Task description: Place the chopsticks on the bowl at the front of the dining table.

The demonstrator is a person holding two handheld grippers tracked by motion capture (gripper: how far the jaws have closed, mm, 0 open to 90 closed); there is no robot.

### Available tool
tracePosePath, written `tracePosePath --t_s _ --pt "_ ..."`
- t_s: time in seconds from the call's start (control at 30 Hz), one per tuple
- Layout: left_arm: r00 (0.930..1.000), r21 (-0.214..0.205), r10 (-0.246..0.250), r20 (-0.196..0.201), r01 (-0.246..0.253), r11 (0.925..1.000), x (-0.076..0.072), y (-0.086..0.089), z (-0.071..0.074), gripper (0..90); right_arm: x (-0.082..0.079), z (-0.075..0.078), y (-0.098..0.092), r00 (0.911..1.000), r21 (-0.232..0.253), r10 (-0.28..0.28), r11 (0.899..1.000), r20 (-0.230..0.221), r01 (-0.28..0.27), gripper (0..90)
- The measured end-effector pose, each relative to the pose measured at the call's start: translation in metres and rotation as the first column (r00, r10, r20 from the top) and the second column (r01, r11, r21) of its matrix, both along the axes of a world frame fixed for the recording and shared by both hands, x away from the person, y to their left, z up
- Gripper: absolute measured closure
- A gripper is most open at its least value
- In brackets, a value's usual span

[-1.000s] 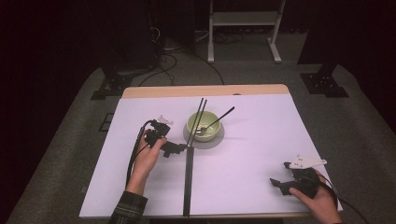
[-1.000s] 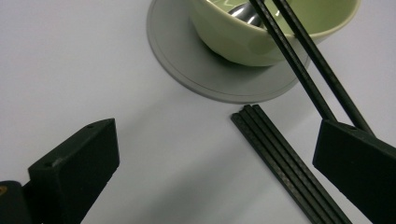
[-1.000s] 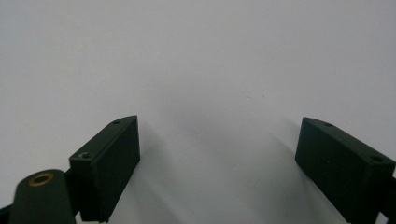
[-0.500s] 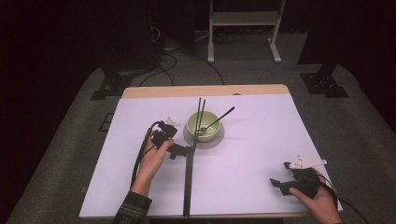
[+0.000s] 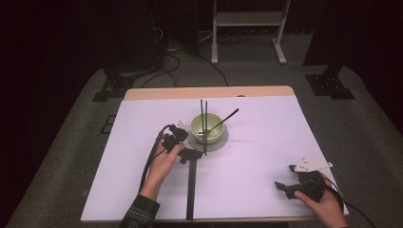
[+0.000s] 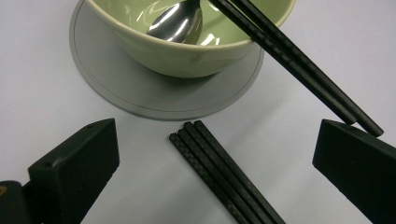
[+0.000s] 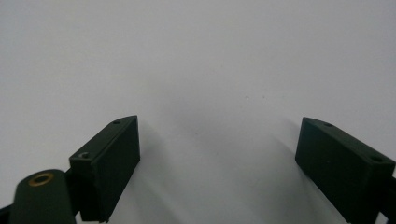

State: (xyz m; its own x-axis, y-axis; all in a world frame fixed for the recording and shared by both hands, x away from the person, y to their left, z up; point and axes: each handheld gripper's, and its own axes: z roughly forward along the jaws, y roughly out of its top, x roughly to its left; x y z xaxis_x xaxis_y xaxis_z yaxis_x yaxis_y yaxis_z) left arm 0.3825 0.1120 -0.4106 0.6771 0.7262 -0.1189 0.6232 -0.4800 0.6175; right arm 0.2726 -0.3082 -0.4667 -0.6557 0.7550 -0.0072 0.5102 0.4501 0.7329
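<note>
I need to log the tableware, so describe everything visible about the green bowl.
The green bowl is pale, glossy, ceramic-looking and round. It stands upright on a flat grey round coaster near the middle of the white table. A metal spoon lies inside, its dark handle leaning over the rim. Two black chopsticks rest across the rim. The left gripper is close by, apart from it.

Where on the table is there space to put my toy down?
Bare room lies between the green bowl and the right gripper, and along the table's far right side. The near-left corner is also bare. It is crowded around the bowl: the grey coaster, two chopstick pairs and the left gripper cluster there.
</note>
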Motion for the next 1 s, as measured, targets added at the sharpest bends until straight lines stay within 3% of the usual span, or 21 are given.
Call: tracePosePath --t_s 0.47,0.83,1.0 --pt "0.9980 -0.019 0.054 0.033 -0.053 0.9984 0.008 0.009 0.026 0.0 0.000 0.000 0.000 1.0000 0.001 0.000 1.000 0.000 0.000 12.3" --pt "0.9966 -0.035 0.065 0.050 -0.064 0.9974 0.039 -0.001 0.048 0.0 0.000 0.000 0.000 1.0000 0.001 0.000 1.000 0.000 0.000 12.3" --pt "0.9955 -0.047 0.078 0.053 -0.076 0.9960 0.058 -0.006 0.051 0.0 0.000 0.000 0.000 1.0000 0.001 0.000 1.000 0.000 0.000 12.3"
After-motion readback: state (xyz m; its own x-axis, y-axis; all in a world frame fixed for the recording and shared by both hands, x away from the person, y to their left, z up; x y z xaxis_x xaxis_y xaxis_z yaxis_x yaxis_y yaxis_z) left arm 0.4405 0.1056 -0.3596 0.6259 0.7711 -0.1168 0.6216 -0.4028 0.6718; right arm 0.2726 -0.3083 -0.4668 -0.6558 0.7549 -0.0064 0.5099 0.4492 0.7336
